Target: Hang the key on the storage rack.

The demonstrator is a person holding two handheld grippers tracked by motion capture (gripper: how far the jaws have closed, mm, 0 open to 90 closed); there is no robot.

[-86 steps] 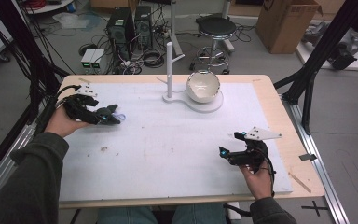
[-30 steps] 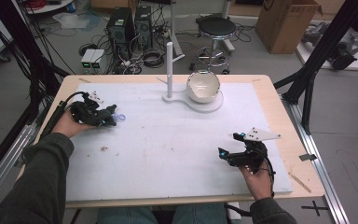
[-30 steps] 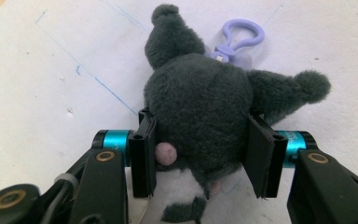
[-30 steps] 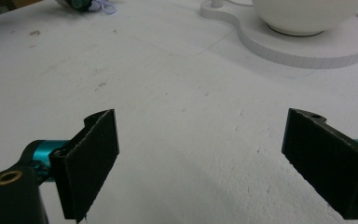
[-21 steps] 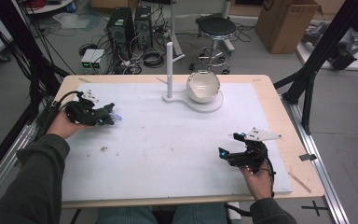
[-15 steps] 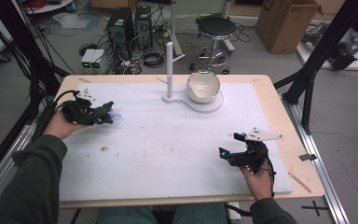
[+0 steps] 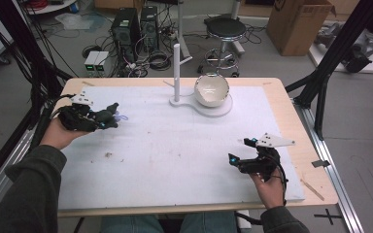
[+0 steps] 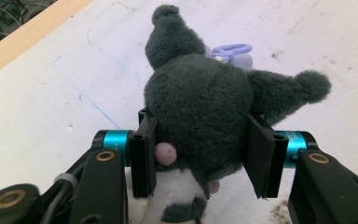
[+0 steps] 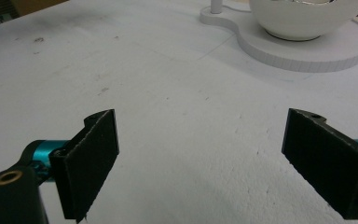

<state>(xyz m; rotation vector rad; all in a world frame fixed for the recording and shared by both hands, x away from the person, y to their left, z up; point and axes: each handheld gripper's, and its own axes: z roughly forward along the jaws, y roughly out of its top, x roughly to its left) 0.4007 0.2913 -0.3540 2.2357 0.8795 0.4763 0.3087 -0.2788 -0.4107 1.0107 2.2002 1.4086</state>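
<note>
Clamping the dark plush toy (image 8: 198, 105), the left gripper (image 7: 108, 118) sat left of the bowl stand (image 7: 201, 103), probably its target; right gripper (image 9: 205, 163) gaped empty.

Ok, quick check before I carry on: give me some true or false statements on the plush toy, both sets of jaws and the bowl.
1. The left gripper has its jaws shut on the plush toy. True.
2. The right gripper holds the bowl. False: its jaws stand open with nothing between them, and the bowl sits apart on the white stand.
3. A lilac clip is attached to the plush toy. True.
4. The plush toy is bright red. False: it is dark grey with some white.
</note>
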